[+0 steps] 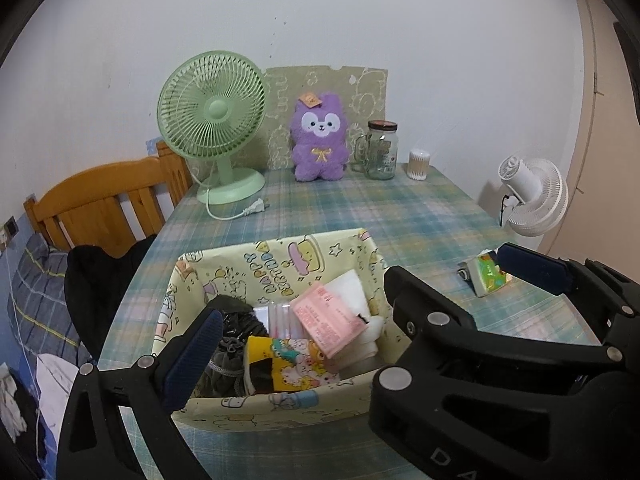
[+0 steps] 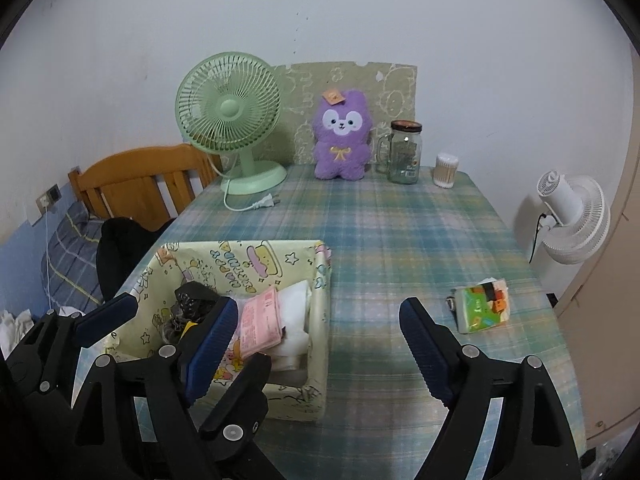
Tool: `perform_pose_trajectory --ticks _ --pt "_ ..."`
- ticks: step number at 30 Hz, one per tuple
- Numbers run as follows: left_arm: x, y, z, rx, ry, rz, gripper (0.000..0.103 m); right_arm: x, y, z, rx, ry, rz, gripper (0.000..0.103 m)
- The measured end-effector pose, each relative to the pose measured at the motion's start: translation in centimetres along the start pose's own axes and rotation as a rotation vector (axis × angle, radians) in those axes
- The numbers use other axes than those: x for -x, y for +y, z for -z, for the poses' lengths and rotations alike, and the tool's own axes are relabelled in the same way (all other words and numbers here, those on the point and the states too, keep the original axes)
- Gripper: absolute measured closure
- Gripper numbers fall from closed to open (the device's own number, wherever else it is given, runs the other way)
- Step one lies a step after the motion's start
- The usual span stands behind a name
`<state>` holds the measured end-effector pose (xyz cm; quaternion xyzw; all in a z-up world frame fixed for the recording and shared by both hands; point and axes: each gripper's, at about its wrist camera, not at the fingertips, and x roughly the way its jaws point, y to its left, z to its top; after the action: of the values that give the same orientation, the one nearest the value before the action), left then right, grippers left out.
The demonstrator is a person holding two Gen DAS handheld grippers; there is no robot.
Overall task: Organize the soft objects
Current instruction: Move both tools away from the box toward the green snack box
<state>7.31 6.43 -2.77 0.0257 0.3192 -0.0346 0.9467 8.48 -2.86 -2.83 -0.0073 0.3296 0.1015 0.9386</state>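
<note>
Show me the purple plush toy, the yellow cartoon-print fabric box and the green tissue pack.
purple plush toy point(image 2: 341, 142): right wrist view, on its belly.
yellow cartoon-print fabric box point(image 2: 320, 320): right wrist view, on its right wall.
green tissue pack point(image 2: 478, 309): right wrist view, on its top face.

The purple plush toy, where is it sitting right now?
In both views the purple plush toy stands upright at the table's far edge against the wall, between the green fan and the glass jar.

The storage box point(image 1: 276, 256) hides its lower contents; the pink packet's point(image 1: 328, 320) print is perhaps too small to read.
</note>
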Motion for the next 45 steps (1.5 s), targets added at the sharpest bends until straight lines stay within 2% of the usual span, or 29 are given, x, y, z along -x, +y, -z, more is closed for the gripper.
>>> perform_pose_trajectory --ticks 13,17,33,45 --pt "2.1 -2.8 -0.8 -0.012 -0.065 -0.004 0.0 3.0 -2.5 -0.1 -0.032 -0.061 0.004 0.012" --pt "2.4 -3.7 -0.9 -0.017 -0.072 0.002 0.0 3.8 -3.4 0.0 -0.046 -0.079 0.016 0.008" --pt "3.4 -8.3 -1.5 -0.041 -0.123 0.02 0.0 6.2 -8.0 0.3 -0.091 -0.121 0.051 0.003" --pt "2.3 -11.5 -1.3 -0.03 -0.107 0.075 0.0 6.9 -11.6 1.5 -0.15 -0.167 0.077 0.003"
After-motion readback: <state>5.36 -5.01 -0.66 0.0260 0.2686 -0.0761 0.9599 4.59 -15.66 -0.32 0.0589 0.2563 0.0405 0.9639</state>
